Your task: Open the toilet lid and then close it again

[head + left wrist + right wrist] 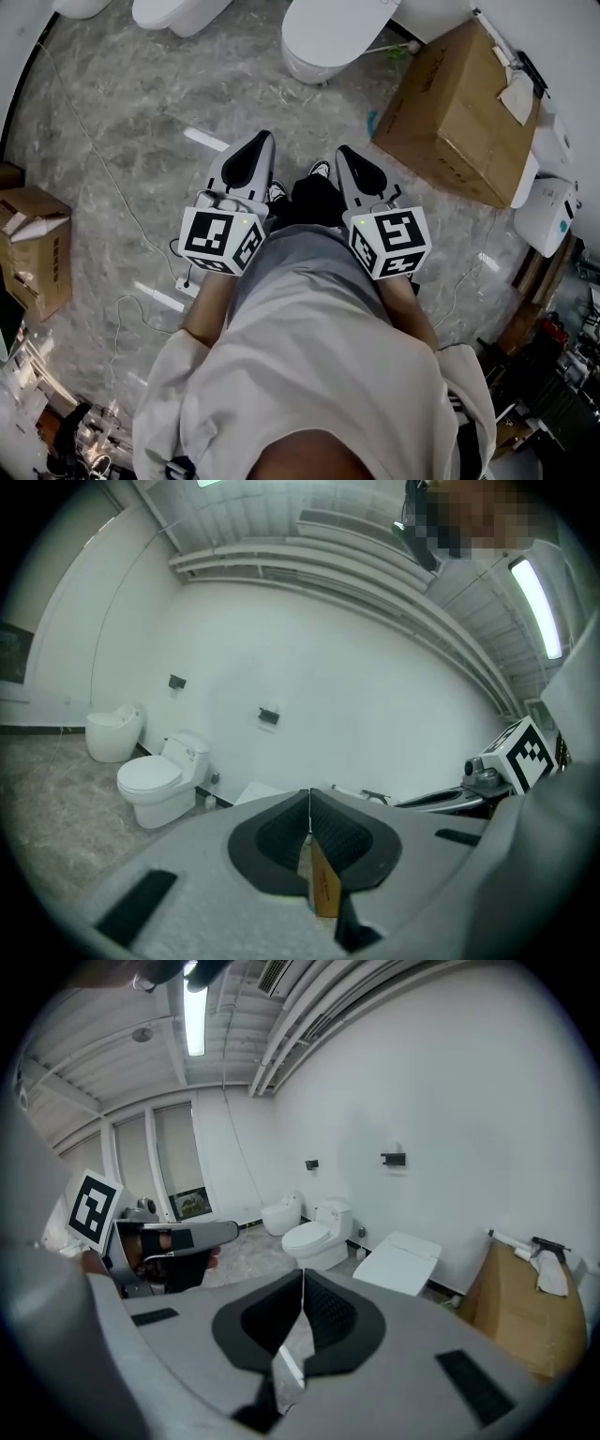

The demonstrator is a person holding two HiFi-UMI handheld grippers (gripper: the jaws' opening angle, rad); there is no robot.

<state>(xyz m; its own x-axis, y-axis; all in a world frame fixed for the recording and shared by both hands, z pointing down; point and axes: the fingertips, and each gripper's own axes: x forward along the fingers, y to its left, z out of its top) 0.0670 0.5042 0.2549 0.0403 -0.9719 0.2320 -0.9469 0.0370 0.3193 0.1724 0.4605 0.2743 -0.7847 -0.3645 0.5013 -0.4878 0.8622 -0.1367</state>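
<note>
Left gripper (pixel 259 141), right gripper (pixel 345 155): jaws together, empty, nothing yet in reach | toilet (pixel 328 33): well ahead of fingertips, lid down (approach stage, seemingly)

- I see the nearest toilet (pixel 333 37) only in part; the head view's top edge cuts it off.
- A second toilet (pixel 178 11) is clipped there too.
- Print on the cardboard box (pixel 459 112) is too small for me to read.
</note>
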